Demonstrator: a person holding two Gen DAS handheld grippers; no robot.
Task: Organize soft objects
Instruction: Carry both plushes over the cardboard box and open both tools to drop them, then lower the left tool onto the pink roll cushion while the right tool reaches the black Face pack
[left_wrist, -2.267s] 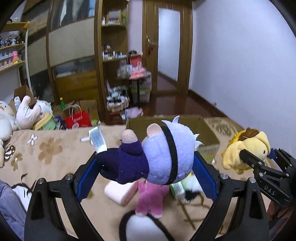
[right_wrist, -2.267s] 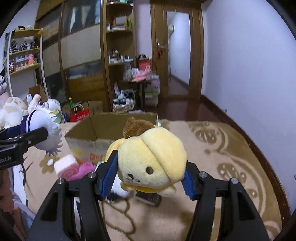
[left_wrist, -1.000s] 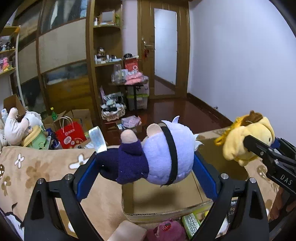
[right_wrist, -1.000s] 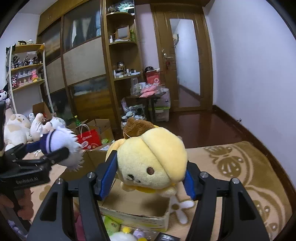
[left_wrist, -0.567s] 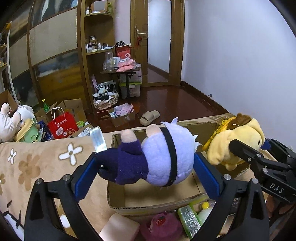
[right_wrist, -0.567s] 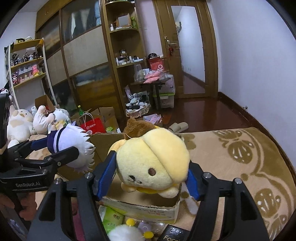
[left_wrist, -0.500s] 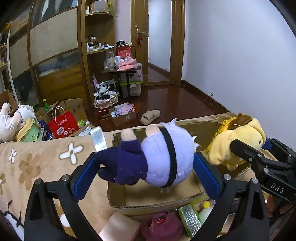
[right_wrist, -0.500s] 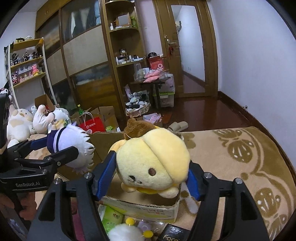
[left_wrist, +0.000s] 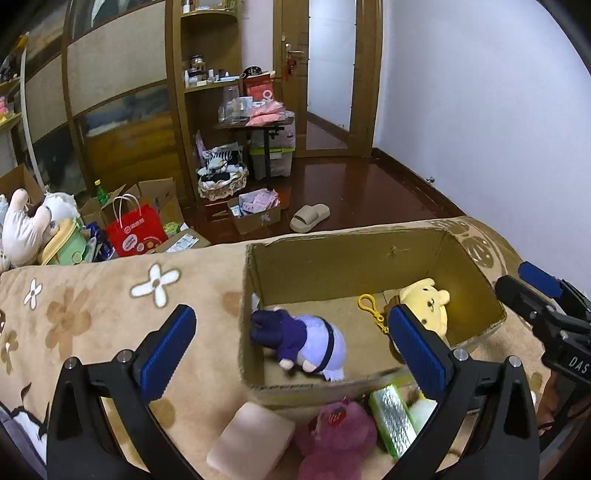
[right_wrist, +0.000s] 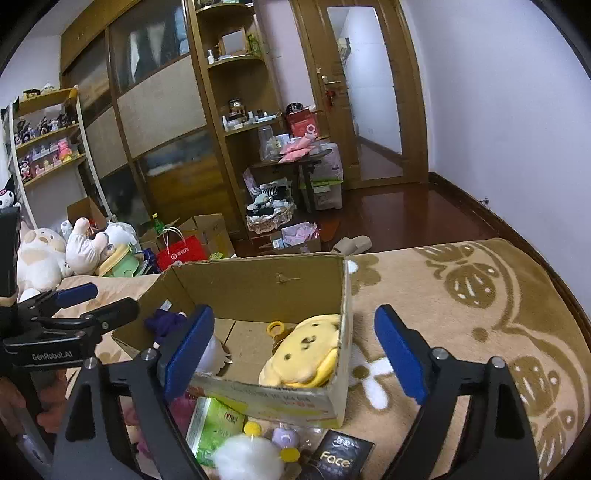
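Note:
An open cardboard box (left_wrist: 332, 258) (right_wrist: 258, 280) stands on the tan blanket. A lavender-haired plush doll in purple clothes (left_wrist: 306, 345) lies on the box floor at the left; only its purple part (right_wrist: 162, 321) shows in the right wrist view. A yellow plush dog (left_wrist: 424, 302) (right_wrist: 306, 354) with a yellow clip lies at the box's right. My left gripper (left_wrist: 291, 354) is open and empty above the box's near left. My right gripper (right_wrist: 295, 350) is open and empty above the box's near right.
In front of the box lie a pink plush (left_wrist: 332, 439), a pale pink block (left_wrist: 251, 439), a green packet (right_wrist: 214, 428), a white pompom (right_wrist: 247, 458) and a black "Face" packet (right_wrist: 340, 461). Big plush toys (right_wrist: 55, 254) sit at the far left. Beyond the bed edge are floor clutter and shelves.
Both grippers have opened. The lavender doll and the yellow dog have dropped from the jaws into the box.

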